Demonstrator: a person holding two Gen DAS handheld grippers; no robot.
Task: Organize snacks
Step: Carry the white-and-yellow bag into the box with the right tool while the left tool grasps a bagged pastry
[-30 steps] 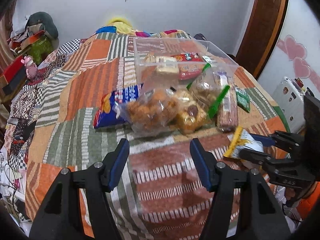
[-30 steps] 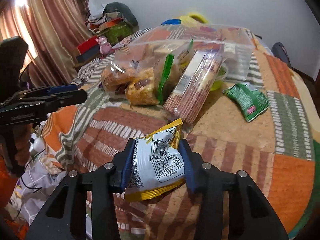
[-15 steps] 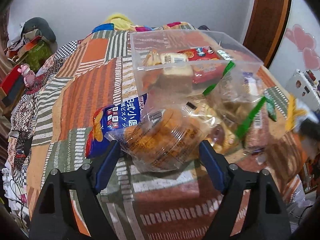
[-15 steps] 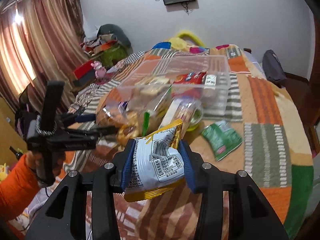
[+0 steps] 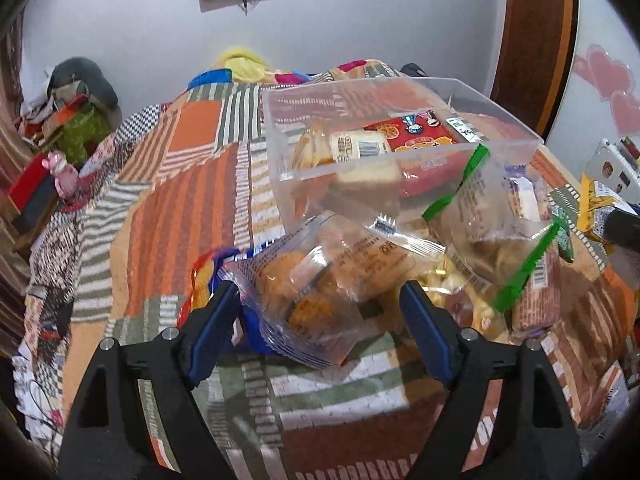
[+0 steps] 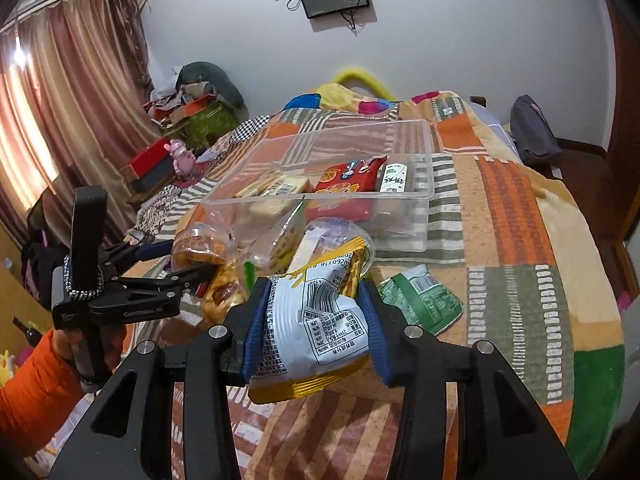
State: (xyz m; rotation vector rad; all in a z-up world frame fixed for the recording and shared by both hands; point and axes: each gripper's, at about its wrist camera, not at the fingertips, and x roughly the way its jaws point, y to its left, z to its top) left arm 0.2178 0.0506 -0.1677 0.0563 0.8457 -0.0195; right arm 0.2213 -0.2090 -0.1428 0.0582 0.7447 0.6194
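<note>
A clear plastic bin (image 5: 400, 152) (image 6: 404, 200) stands on the patchwork bedspread and holds a red packet (image 6: 348, 178) and a few other snacks. My left gripper (image 5: 320, 308) is open, its fingers on either side of a clear bag of golden pastries (image 5: 320, 280) that lies in front of the bin. My right gripper (image 6: 316, 320) is shut on a white and yellow snack packet (image 6: 316, 320) and holds it above the bed. More clear bags with green strips (image 5: 492, 232) and a blue chip bag (image 5: 208, 280) lie around the pastries.
A green packet (image 6: 420, 300) lies on the bed right of the pile. A long pack of biscuits (image 5: 536, 296) lies at the pile's right edge. Boxes and a pink toy (image 6: 182, 160) sit off the bed's left side. A dark bag (image 6: 532, 132) leans by the far wall.
My left gripper has moved forward until its open fingers flank the pastry bag. My right gripper has risen and drawn back with the packet in it.
</note>
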